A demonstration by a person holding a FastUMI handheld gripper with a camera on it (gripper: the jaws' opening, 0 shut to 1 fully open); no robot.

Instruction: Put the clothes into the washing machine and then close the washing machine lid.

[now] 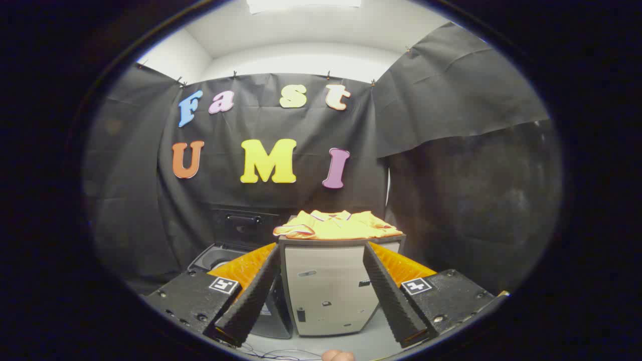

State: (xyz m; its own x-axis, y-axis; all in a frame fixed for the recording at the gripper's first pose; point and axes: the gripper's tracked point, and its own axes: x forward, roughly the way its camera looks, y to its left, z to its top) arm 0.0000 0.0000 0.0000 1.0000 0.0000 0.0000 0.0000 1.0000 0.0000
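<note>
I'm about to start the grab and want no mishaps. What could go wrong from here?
1. The yellow clothes lie folded and spread on top of the grey cabinet, beyond the open tongs; pinching one layer may leave part behind or drag it off the edge.
2. The washing machine sits low, left of the cabinet, so trailing cloth could snag on its rim.
3. Loose wires lie on the floor below.

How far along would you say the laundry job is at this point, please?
Nothing looks done yet. The folded yellow garment lies on top of the pale grey cabinet, beyond the fingers. The gripper is open, holding nothing. The dark washing machine left of the cabinet appears open. Left: grasp the garment, load it, close the lid.
</note>
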